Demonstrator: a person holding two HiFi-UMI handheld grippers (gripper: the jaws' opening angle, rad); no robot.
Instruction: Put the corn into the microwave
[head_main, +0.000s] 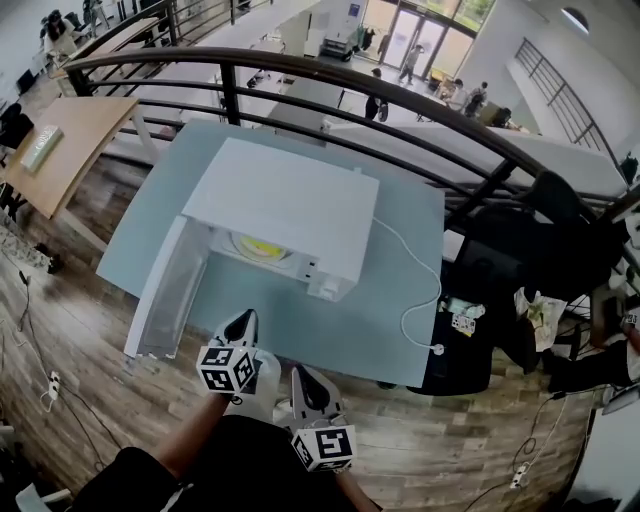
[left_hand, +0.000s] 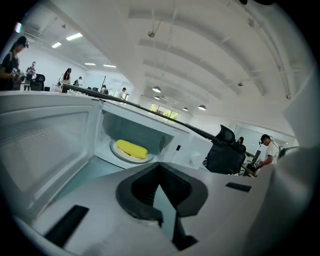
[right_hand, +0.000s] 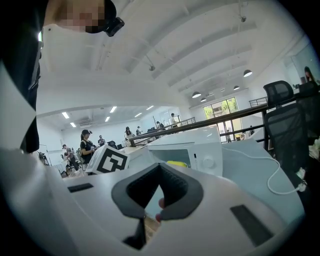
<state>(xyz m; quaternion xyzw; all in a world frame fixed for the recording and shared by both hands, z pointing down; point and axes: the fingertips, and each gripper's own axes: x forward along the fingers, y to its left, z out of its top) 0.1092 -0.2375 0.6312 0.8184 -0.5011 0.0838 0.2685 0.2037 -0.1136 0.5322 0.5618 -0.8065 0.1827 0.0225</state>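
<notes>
No legible text, labels or numbers

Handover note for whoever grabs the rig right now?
Left hand-held gripper: shut, empty, short of the microwave.
Right hand-held gripper: shut, empty, beside the left one.
Corn: lying on the plate inside the microwave; door stands open.
Done: corn is in.
Left: probably only closing the door.

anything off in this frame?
Nothing spilled or damaged. The only loose end: the microwave door stands wide open, with the corn already lying on the plate inside.
</notes>
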